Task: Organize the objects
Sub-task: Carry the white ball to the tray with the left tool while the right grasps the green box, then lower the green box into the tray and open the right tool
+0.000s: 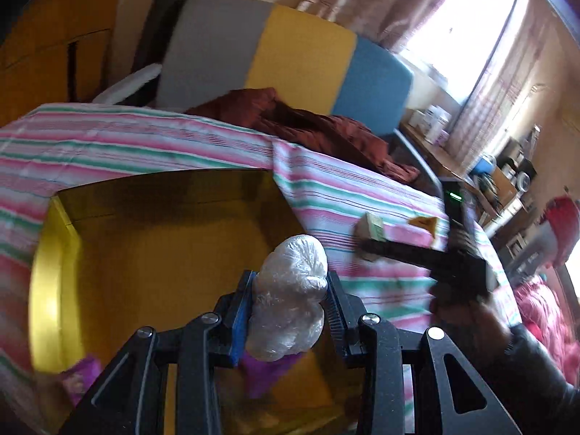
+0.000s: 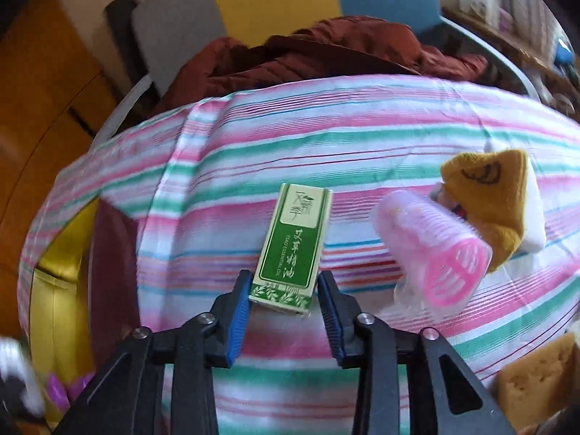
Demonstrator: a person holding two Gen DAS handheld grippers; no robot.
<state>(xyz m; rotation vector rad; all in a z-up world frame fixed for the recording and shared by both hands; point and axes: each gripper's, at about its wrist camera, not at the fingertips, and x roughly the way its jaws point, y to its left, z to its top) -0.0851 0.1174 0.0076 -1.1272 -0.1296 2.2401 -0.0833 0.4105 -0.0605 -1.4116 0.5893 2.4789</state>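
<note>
My left gripper [image 1: 290, 282] is shut on a white plastic-wrapped bundle [image 1: 290, 311], held over an open yellow cardboard box [image 1: 145, 253]. Purple packets [image 1: 264, 373] lie in the box below it. In the right wrist view, my right gripper [image 2: 284, 282] points down at the striped sheet [image 2: 362, 127], and its blue pads sit against both sides of a small green essential-oil box [image 2: 293, 239], gripping its near end. The left wrist view shows that same green box [image 1: 369, 226] at the tip of the right gripper, with a hand behind it.
A pink hair roller [image 2: 435, 253] and a yellow plush toy [image 2: 496, 199] lie just right of the green box. A yellow sponge [image 2: 536, 380] sits at the lower right. A red-brown jacket [image 2: 326, 47] is bunched at the back. The cardboard box edge [image 2: 54, 290] lies to the left.
</note>
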